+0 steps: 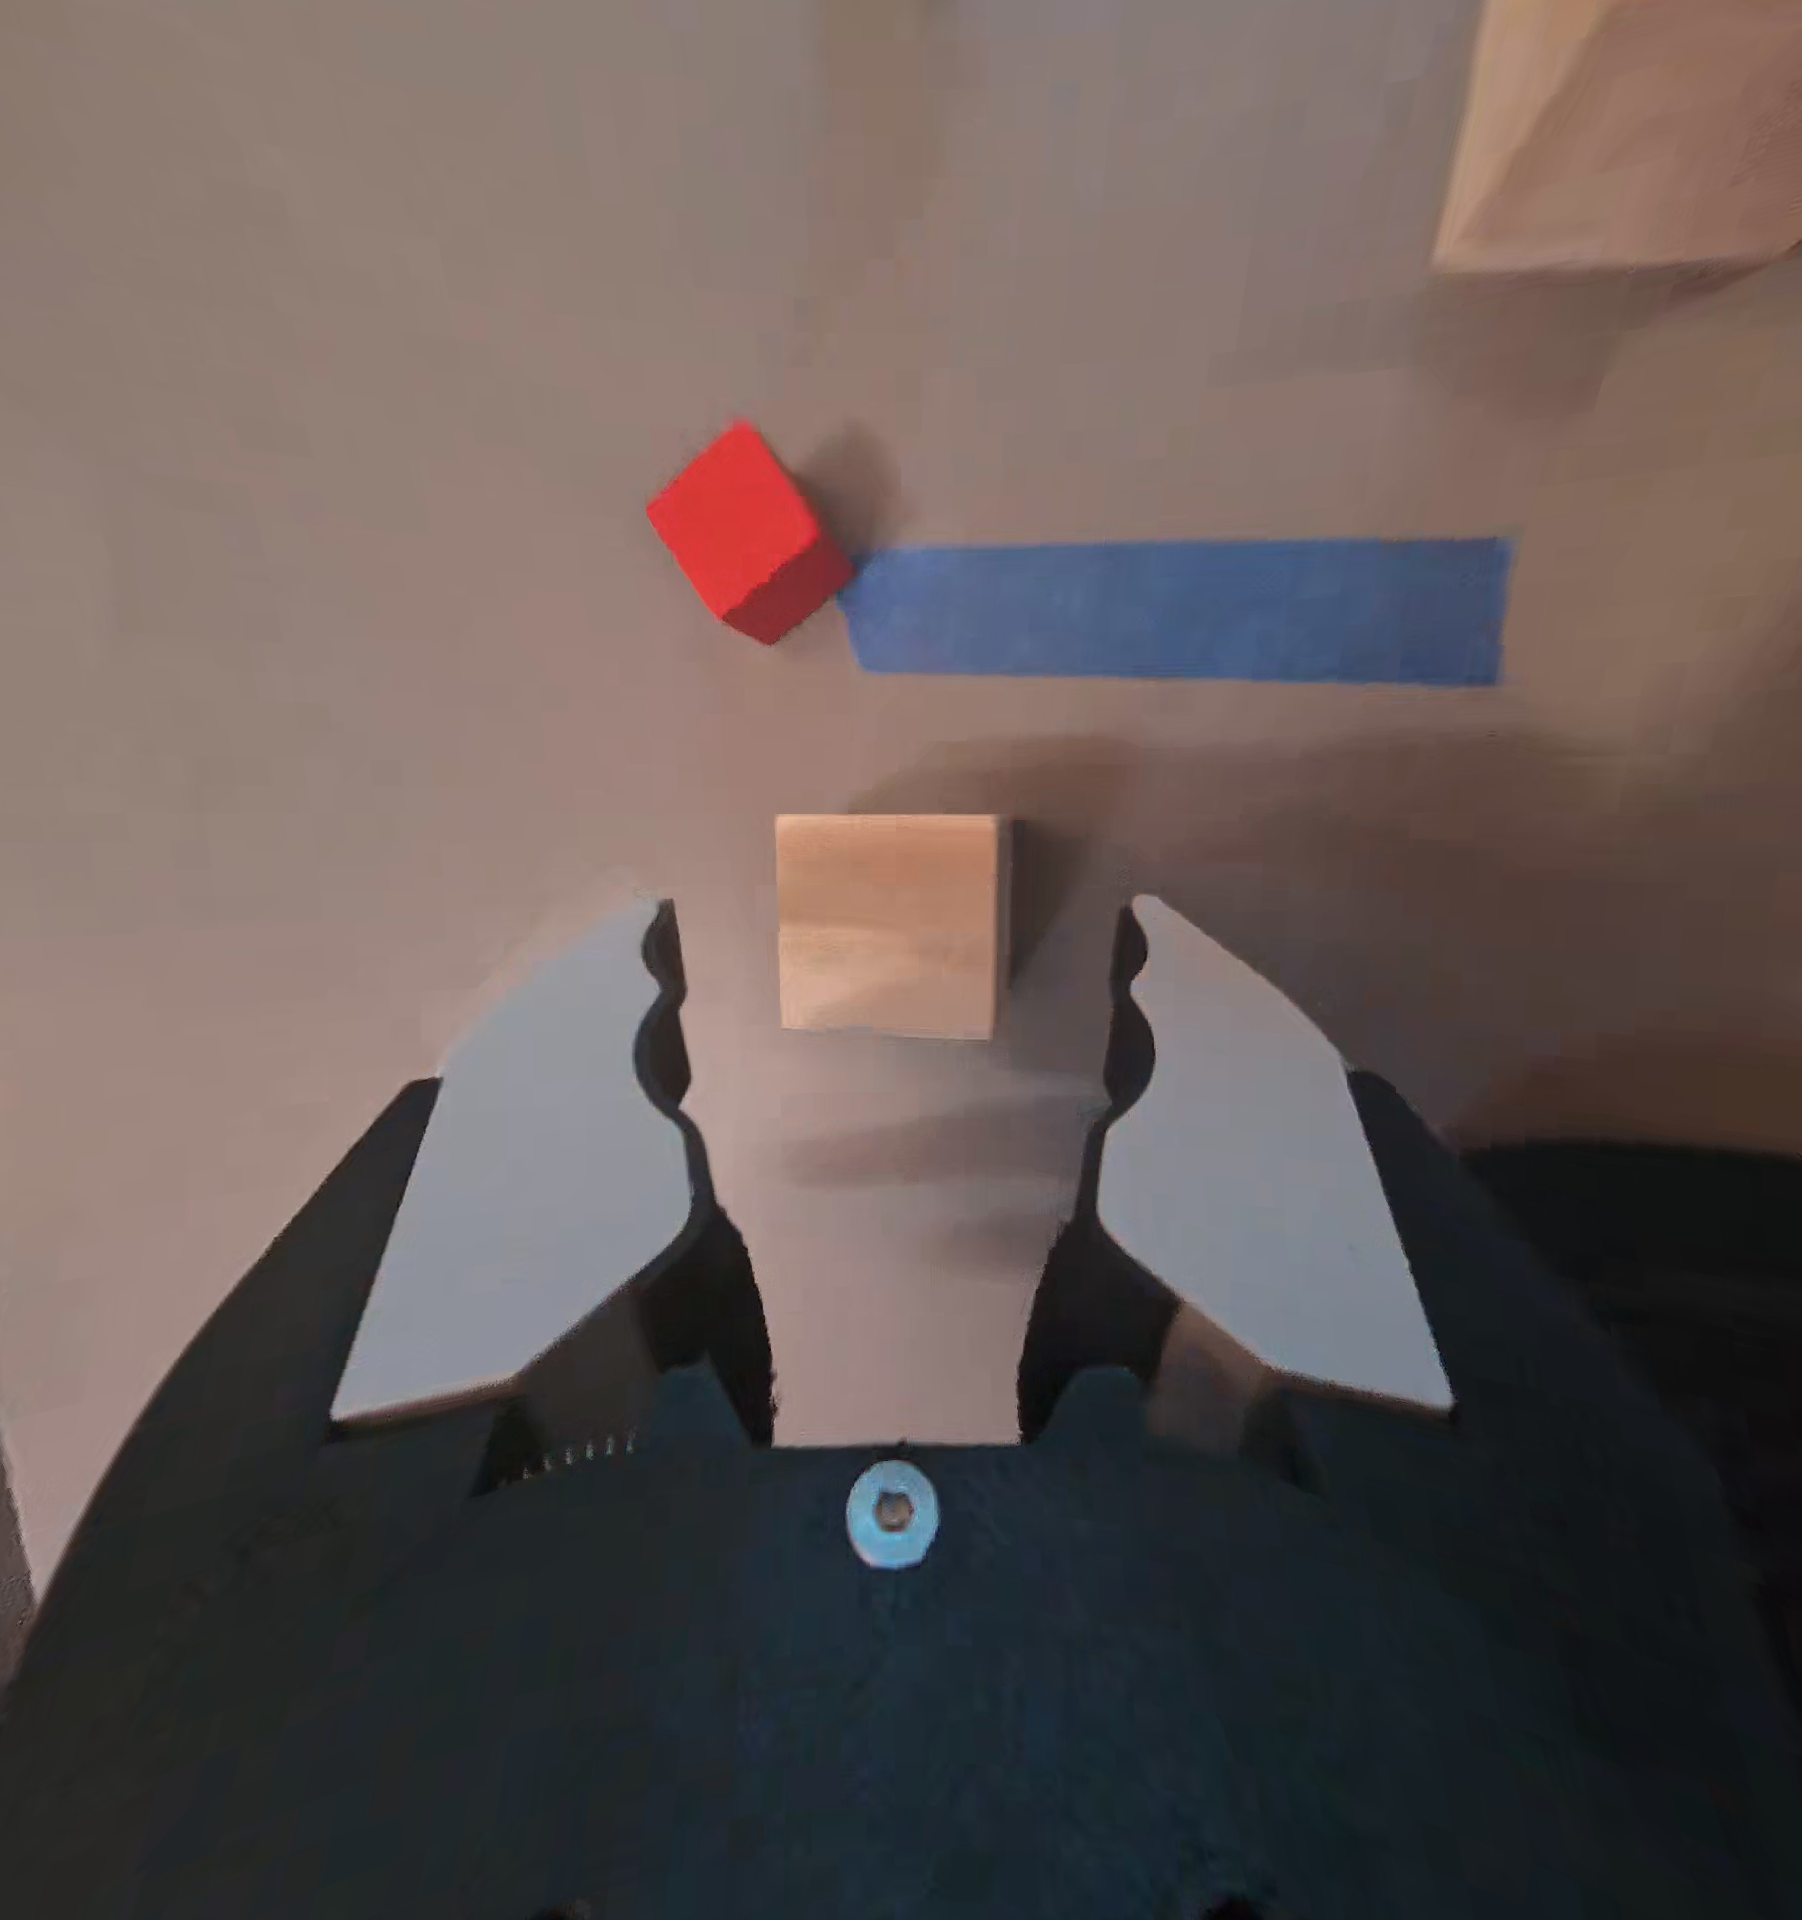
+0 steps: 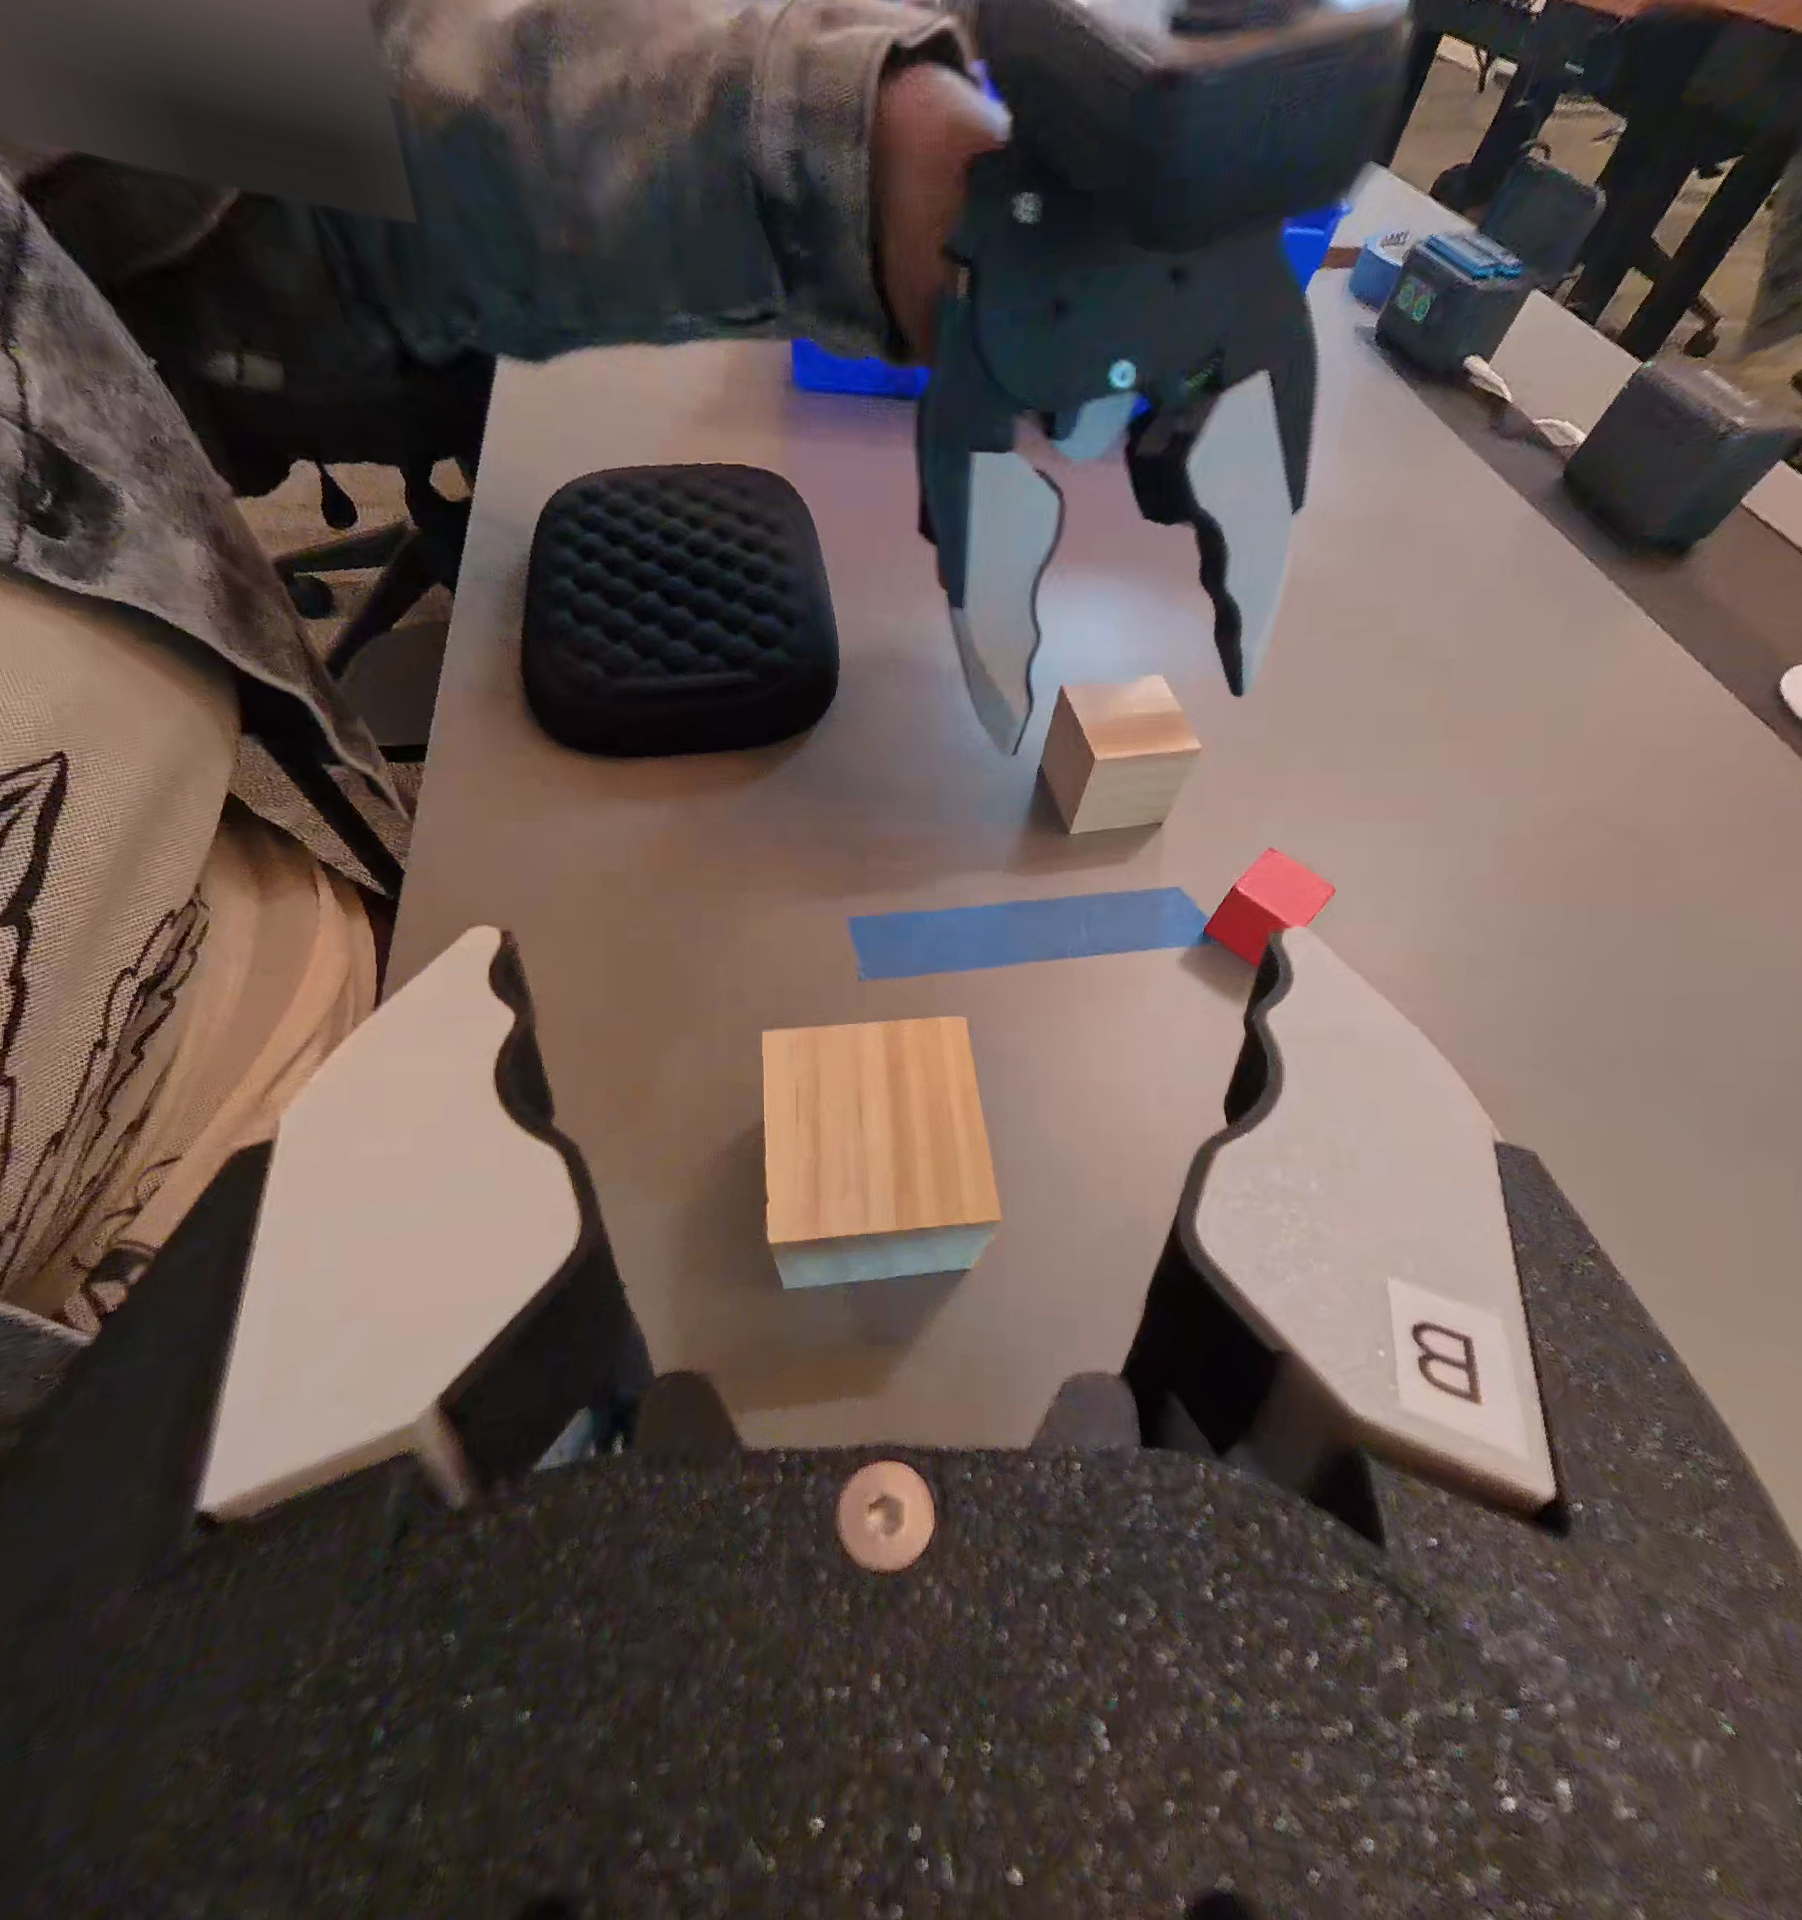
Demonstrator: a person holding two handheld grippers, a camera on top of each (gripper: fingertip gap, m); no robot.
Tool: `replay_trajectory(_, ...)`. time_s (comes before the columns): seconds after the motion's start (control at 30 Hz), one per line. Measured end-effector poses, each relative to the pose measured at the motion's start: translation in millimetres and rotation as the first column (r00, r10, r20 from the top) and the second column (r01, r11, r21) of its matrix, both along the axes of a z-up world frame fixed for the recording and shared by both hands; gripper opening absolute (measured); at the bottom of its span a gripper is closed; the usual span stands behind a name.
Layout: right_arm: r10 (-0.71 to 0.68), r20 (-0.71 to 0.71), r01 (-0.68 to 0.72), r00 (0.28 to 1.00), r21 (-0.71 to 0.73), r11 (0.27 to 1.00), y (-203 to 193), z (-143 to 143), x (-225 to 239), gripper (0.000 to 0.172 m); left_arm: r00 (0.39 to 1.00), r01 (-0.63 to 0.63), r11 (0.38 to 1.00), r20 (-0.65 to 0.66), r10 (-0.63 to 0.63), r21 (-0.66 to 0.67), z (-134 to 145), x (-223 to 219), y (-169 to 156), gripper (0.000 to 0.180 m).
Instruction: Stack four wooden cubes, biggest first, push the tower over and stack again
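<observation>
**Cubes apart, both grippers spread: start of a stacking round**

Left wrist view. My left gripper [image 1: 897,935] hangs over the grey table [image 1: 305,416] with its fingers spread on either side of the mid-sized wooden cube [image 1: 892,925]; clear gaps show on both sides, so nothing is gripped. The small red cube [image 1: 746,530] lies beyond, touching the end of the blue tape strip [image 1: 1177,613]. A corner of pale wood at upper right is probably the large cube.

Right wrist view. My right gripper [image 2: 892,956] is spread wide and bare. The largest wooden cube [image 2: 876,1138] stands on the table between its fingers, touched by neither. Across the tape, my left gripper [image 2: 1125,717] hovers above the mid-sized cube. A black quilted pouch [image 2: 679,608] lies well to the side. I see only three cubes; the fourth is out of view.

Judgement: the base looks placed. Next, my left fingers must descend, press on the mid-sized cube's opposite faces, and carry it squarely onto the largest.
</observation>
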State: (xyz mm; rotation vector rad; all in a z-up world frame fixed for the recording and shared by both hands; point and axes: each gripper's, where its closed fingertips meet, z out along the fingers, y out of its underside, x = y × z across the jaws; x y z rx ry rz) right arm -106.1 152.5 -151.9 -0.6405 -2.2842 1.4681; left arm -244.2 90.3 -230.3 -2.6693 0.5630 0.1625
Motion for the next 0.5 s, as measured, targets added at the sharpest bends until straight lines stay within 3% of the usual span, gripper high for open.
replay_trajectory(0.1,-0.003,0.004,0.003,1.000,0.007,1.000,3,-6,2,0.130,0.998,-0.004,0.988,0.068,0.015,-0.154,-21,-3,-5,0.065)
replay_trajectory(0.13,-0.005,0.003,0.005,1.000,0.000,1.000,4,-6,3,0.131,0.996,-0.005,0.984,0.087,0.020,-0.177,-26,-3,-7,0.047)
replay_trajectory(0.17,-0.007,0.000,0.007,1.000,-0.011,1.000,5,-6,3,0.131,0.994,-0.013,0.987,0.106,0.030,-0.159,-27,-3,-6,0.046)
replay_trajectory(0.27,-0.022,-0.044,0.019,0.999,-0.060,0.998,5,-2,0,0.129,0.972,-0.090,0.996,0.220,0.085,0.015,-11,1,2,0.046)
replay_trajectory(0.33,-0.068,-0.137,0.056,0.988,-0.089,0.994,6,6,-8,0.128,0.909,-0.209,0.947,0.406,0.096,0.244,19,12,14,0.045)
replay_trajectory(0.4,-0.138,-0.294,0.097,0.946,-0.148,0.984,4,25,-19,0.128,0.755,-0.382,0.801,0.656,-0.018,0.462,67,32,24,0.045)
replay_trajectory(0.47,-0.202,-0.465,0.116,0.862,-0.206,0.972,0,49,-24,0.127,0.503,-0.580,0.617,0.829,-0.243,0.532,120,50,21,0.045)
replay_trajectory(0.5,-0.205,-0.544,0.106,0.814,-0.208,0.972,-5,60,-23,0.122,0.359,-0.661,0.547,0.857,-0.370,0.513,143,58,15,0.046)
